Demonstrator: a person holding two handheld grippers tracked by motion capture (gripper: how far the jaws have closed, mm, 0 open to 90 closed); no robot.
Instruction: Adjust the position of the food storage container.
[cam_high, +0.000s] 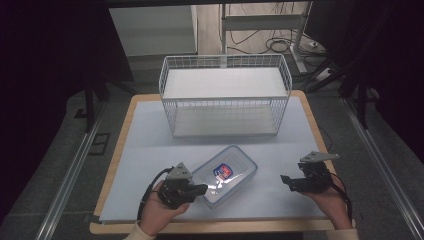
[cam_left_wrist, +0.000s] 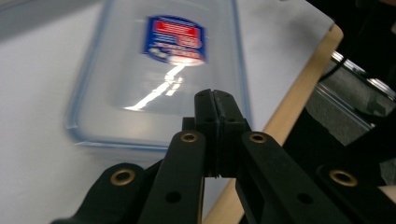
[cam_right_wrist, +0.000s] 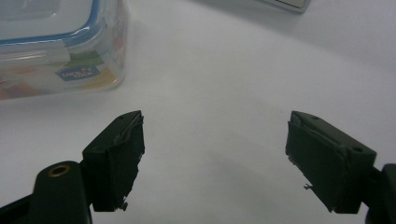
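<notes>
A clear plastic container (cam_high: 226, 175) with a blue-rimmed lid and a red and blue label lies at an angle on the white table top, near the front. My left gripper (cam_high: 201, 189) is at the container's near left end. In the left gripper view its jaws (cam_left_wrist: 215, 100) are pressed together with nothing between them, just over the near edge of the lid (cam_left_wrist: 159, 79). My right gripper (cam_high: 285, 180) hovers to the right of the container, apart from it. Its jaws (cam_right_wrist: 215, 154) stand wide open over bare table, with the container's corner (cam_right_wrist: 60, 46) farther off to the upper left.
A white wire basket (cam_high: 225, 95) stands at the back middle of the table (cam_high: 150, 150). The wooden table edge (cam_left_wrist: 289, 107) runs close beside the left gripper. Dark floor, metal rails and cables surround the table.
</notes>
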